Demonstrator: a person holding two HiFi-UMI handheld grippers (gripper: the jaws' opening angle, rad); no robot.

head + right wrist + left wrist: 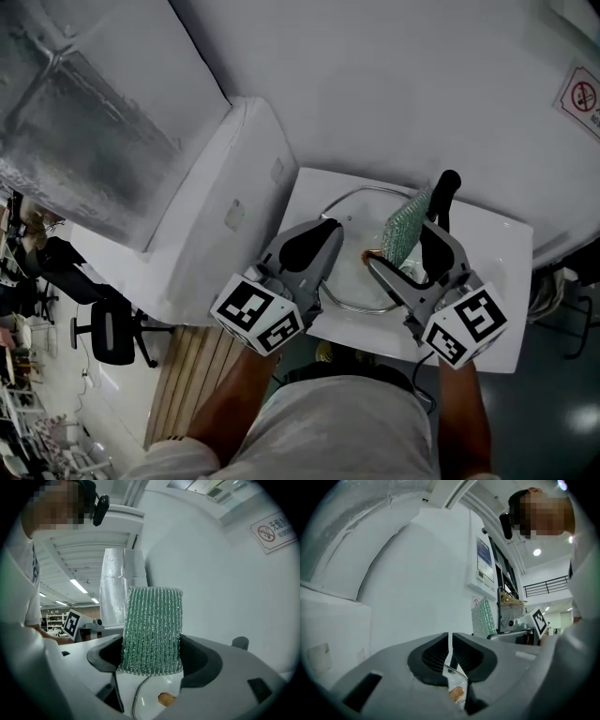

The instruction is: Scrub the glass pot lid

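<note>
The glass pot lid (354, 267), with a metal rim and a brown knob (368, 254), is over the white tabletop (487, 244). My left gripper (330, 228) is at the lid's left edge. In the left gripper view its jaws (450, 648) stand almost together, with the lid's rim (457, 677) between the pads. My right gripper (412, 220) is shut on a green mesh scrub pad (405, 225), which stands upright between its pads (152, 630) above the lid (140, 691).
A large white box (216, 206) stands to the left of the tabletop against the white wall. A no-smoking sign (581, 94) hangs on the wall at the right. An office chair (112, 333) and wooden slats (192, 375) lie below at the left.
</note>
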